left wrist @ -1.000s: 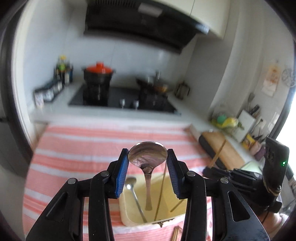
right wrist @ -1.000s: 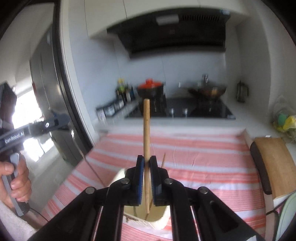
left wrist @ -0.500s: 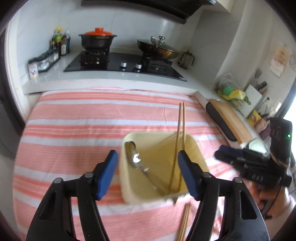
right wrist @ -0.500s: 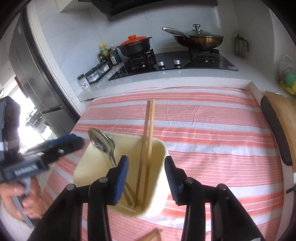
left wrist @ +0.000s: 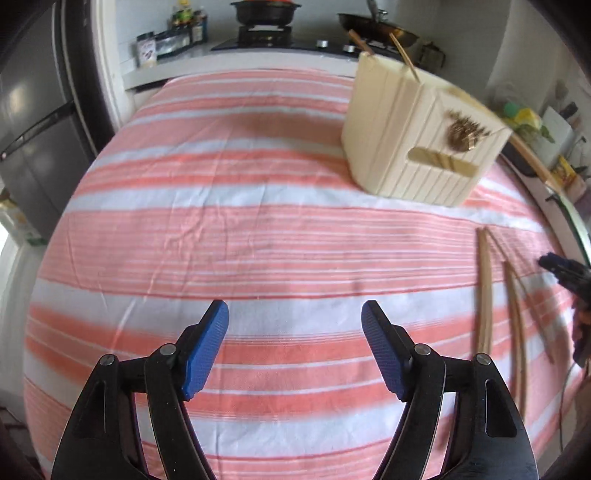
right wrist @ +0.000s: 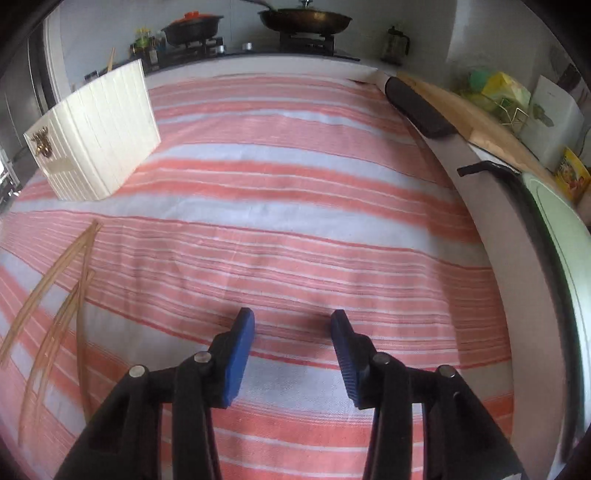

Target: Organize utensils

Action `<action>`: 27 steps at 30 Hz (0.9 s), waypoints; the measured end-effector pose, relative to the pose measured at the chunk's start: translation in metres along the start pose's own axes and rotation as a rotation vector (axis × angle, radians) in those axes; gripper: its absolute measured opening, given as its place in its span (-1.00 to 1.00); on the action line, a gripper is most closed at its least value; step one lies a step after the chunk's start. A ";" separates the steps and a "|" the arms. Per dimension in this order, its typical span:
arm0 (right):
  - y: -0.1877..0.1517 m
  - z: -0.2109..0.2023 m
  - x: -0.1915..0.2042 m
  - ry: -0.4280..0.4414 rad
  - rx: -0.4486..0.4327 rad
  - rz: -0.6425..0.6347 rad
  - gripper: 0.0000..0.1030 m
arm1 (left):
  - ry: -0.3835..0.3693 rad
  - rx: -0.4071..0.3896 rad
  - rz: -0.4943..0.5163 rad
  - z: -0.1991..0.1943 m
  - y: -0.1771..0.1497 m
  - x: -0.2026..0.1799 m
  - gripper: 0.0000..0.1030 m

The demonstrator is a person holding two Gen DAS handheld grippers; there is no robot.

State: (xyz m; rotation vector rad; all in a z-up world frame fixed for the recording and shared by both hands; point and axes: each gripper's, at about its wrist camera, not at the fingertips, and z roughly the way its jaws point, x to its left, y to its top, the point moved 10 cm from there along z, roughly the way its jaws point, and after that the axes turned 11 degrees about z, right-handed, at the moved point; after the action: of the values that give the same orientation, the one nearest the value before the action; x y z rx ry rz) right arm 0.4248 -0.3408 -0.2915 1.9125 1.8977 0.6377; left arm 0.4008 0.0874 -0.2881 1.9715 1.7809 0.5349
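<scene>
A cream ribbed utensil holder [left wrist: 417, 144] stands on the striped cloth, with chopstick tips sticking out of its top; it also shows in the right wrist view [right wrist: 99, 136]. Several loose wooden chopsticks [left wrist: 509, 306] lie on the cloth in front of it, also in the right wrist view [right wrist: 55, 306]. My left gripper [left wrist: 295, 325] is open and empty low over the cloth, left of the chopsticks. My right gripper [right wrist: 291, 332] is open and empty low over the cloth, right of the chopsticks. The spoon inside the holder is hidden.
The red-and-white striped cloth [right wrist: 295, 206] covers the table. A cutting board [right wrist: 472, 118] and a green tray [right wrist: 561, 221] lie along the right edge. A stove with pots [right wrist: 303, 22] is at the back. A fridge [left wrist: 33, 129] stands at the left.
The spoon and the chopstick went into the holder, and both grippers opened. Both grippers have since dropped from above the holder to low over the cloth in front of it.
</scene>
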 end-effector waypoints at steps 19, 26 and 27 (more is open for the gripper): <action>0.004 0.019 -0.007 0.018 0.001 0.008 1.00 | 0.123 -0.064 -0.050 0.022 -0.002 0.012 0.52; 0.004 0.019 -0.006 0.018 0.001 0.008 1.00 | 0.145 -0.058 -0.062 0.022 -0.003 0.016 0.53; 0.004 0.019 -0.006 0.018 0.000 0.007 1.00 | 0.147 -0.056 -0.059 0.023 -0.003 0.015 0.55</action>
State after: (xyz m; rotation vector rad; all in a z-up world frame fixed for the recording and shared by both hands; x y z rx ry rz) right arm 0.4386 -0.3461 -0.3054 1.9213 1.9024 0.6585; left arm 0.4121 0.1016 -0.3089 1.8784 1.8835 0.7181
